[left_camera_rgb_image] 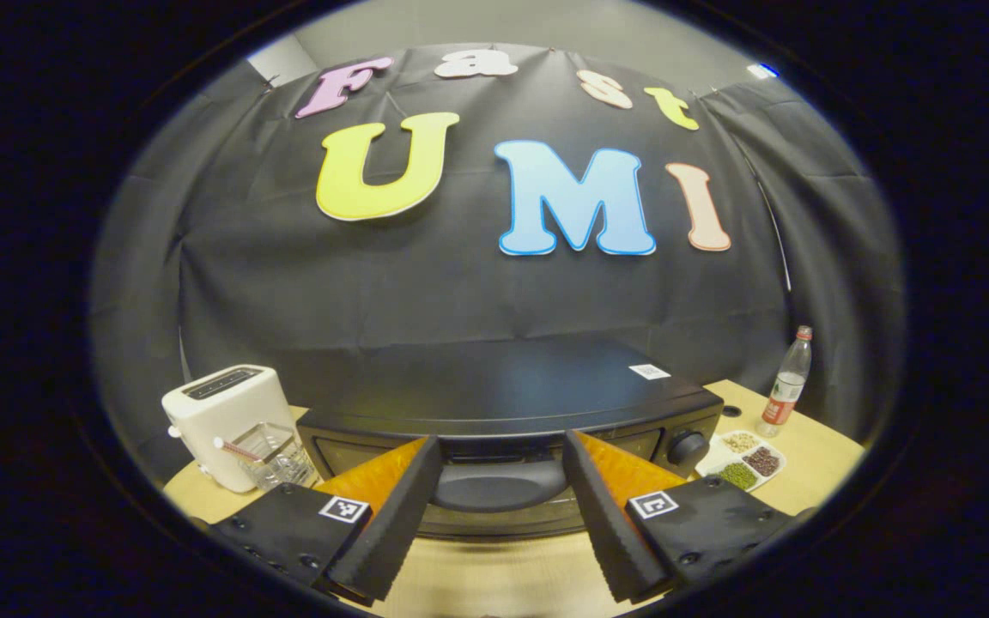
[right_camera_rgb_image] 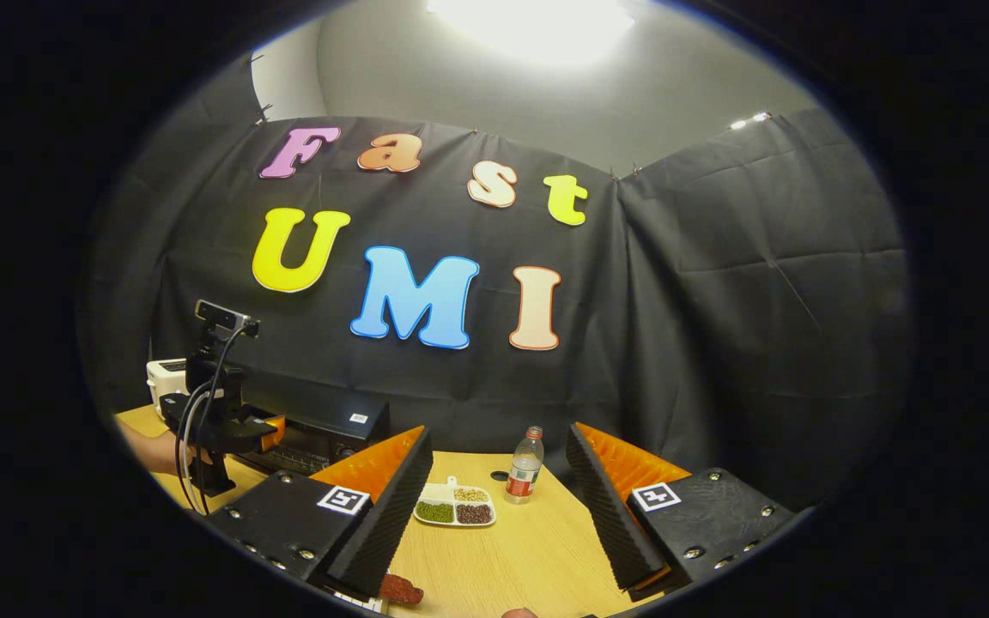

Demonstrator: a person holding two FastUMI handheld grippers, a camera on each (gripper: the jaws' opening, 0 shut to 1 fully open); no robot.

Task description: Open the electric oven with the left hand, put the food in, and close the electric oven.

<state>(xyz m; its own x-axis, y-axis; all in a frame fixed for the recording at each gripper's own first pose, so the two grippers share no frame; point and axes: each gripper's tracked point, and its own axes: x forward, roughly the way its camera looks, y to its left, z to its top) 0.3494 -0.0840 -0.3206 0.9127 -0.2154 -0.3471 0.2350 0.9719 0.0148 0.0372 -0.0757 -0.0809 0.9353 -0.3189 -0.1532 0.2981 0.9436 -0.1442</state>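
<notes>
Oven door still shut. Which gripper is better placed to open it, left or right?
Left. The left gripper is open and lined up squarely on the oven, its fingers flanking the door handle. The right gripper is open over the table, aimed at the divided dish and bottle, oven off to its side.

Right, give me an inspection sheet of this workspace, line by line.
Surface: light wooden table.
Job's things: black electric oven, door closed, handle ahead between the left gripper's fingers; a reddish food piece at the near table edge.
Clutter: white toaster, clear glass container, divided dish of beans, plastic bottle.
Grippers: left gripper open, facing the oven handle; right gripper open, holding nothing.
Cables: wires hang from the left gripper's mount in the right gripper view.
Surroundings: black cloth wall, ceiling light.
</notes>
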